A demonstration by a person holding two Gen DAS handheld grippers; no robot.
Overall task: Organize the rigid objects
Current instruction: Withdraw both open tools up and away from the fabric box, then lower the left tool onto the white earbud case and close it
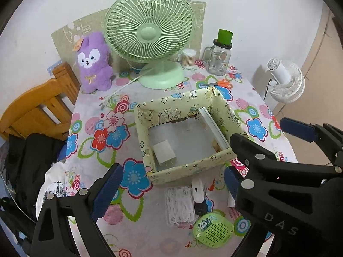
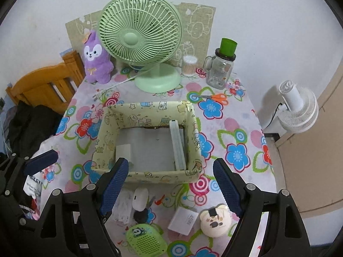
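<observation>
A pale yellow patterned box [image 1: 188, 168] [image 2: 150, 174] stands mid-table. Inside lie a small white block [image 1: 164, 151] [image 2: 124, 150] and a long white bar [image 1: 212, 127] [image 2: 178, 145] along the right wall. In front of the box lie a white oval device [image 2: 140, 199] [image 1: 197, 190], a clear packet [image 1: 179, 207], a green panda case [image 2: 145, 241] [image 1: 213, 229], a white card box [image 2: 183, 220] and a round cream bear item [image 2: 215, 221]. My left gripper [image 1: 171, 190] is open and empty above these. My right gripper [image 2: 171, 188] is open and empty; it also shows in the left wrist view [image 1: 255, 132].
A green desk fan [image 2: 139, 42], purple plush [image 2: 96, 60], cotton swab jar [image 2: 189, 65], glass mug jar with green lid [image 2: 220, 68] and orange scissors [image 2: 218, 98] stand at the back. A wooden chair [image 2: 42, 85] is left, a white fan [image 2: 298, 111] right.
</observation>
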